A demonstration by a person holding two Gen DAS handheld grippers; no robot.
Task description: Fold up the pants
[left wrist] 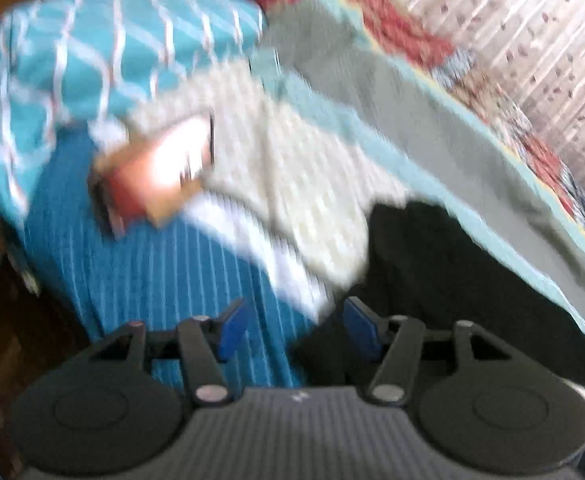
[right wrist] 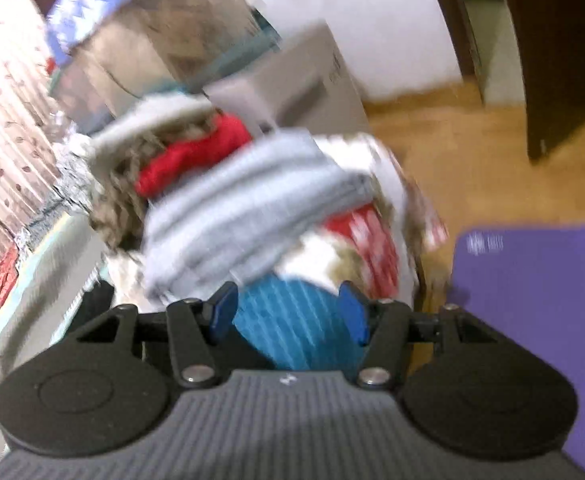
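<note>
Both views are blurred by motion. In the left wrist view a black garment (left wrist: 452, 280), likely the pants, lies on a bed under the edge of a grey-green blanket (left wrist: 432, 128). My left gripper (left wrist: 292, 326) is open and empty, hovering just above the black garment's left edge and a blue striped cloth (left wrist: 152, 272). In the right wrist view my right gripper (right wrist: 288, 314) is open and empty above the same blue striped cloth (right wrist: 292, 320), in front of a pile of clothes topped by a grey striped garment (right wrist: 244, 208).
A turquoise patterned pillow (left wrist: 112, 48), a cream knitted cloth (left wrist: 292, 168) and a small box-like object (left wrist: 152, 172) lie ahead of the left gripper. A purple mat (right wrist: 532, 300), wooden floor (right wrist: 472, 140), grey box (right wrist: 292, 88) and curtain (right wrist: 0, 140) surround the pile.
</note>
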